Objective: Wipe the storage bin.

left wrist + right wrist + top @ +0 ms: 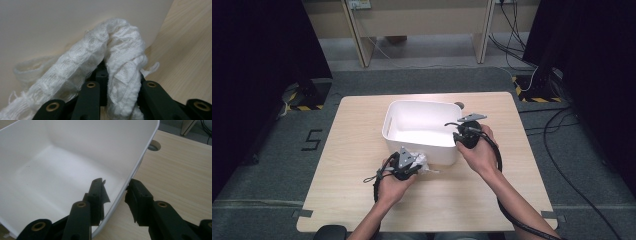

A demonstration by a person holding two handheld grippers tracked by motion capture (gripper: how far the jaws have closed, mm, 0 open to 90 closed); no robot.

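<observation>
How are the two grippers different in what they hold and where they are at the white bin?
The left gripper is shut on a crumpled white cloth; the right gripper straddles the rim of the white bin, one jaw inside, one outside, with gaps visible. The left sits outside the bin's near wall, the right at its right edge. Both have black jaws and are hand-held.

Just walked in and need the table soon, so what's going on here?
A person works at a wooden table with a gripper in each hand. The left gripper is shut on a white cloth, held just outside the near wall of a white bin. The right gripper straddles the bin's right rim, one jaw inside and one outside, with a gap showing beside the rim. The bin looks empty, so the cloth isn't in yet.
</observation>
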